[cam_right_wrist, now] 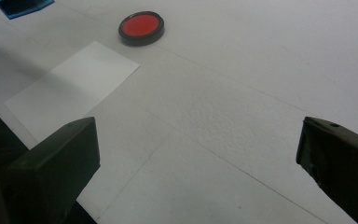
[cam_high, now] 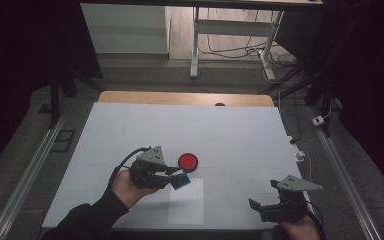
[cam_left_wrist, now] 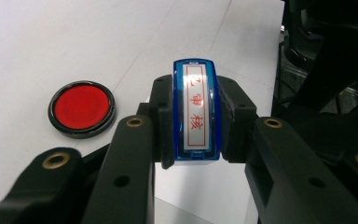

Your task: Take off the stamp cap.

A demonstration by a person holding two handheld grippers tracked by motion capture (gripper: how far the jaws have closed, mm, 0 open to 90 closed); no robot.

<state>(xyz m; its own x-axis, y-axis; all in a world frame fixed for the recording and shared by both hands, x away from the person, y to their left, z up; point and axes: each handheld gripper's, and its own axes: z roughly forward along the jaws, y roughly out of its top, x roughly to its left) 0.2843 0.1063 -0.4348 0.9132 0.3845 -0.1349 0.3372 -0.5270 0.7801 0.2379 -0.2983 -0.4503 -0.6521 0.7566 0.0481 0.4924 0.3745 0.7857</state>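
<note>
The blue stamp [cam_left_wrist: 196,112] sits clamped between the jaws of the left gripper [cam_high: 172,176], held off the table with its labelled top facing the gripper's camera; the label is a white strip printed with red characters inside a red border. In the high view the stamp [cam_high: 180,180] hangs just over the upper left corner of a white sheet of paper [cam_high: 187,205] that lies flat on the white table [cam_high: 130,130]. From where the right gripper looks, a corner of the blue stamp [cam_right_wrist: 22,6] shows at the top left edge, above the paper's far end [cam_right_wrist: 72,86].

Just beside the stamp, a little farther up the table, is the round ink pad [cam_high: 187,162], a black-rimmed dish with a red centre, lying open and flat. It stands clear of the paper and of the stamp; the left gripper view shows it off to the left of the jaws [cam_left_wrist: 81,108].

The right gripper [cam_high: 265,206] is low at the table's near right corner, well apart from the rest, its jaws spread wide with nothing between them.
</note>
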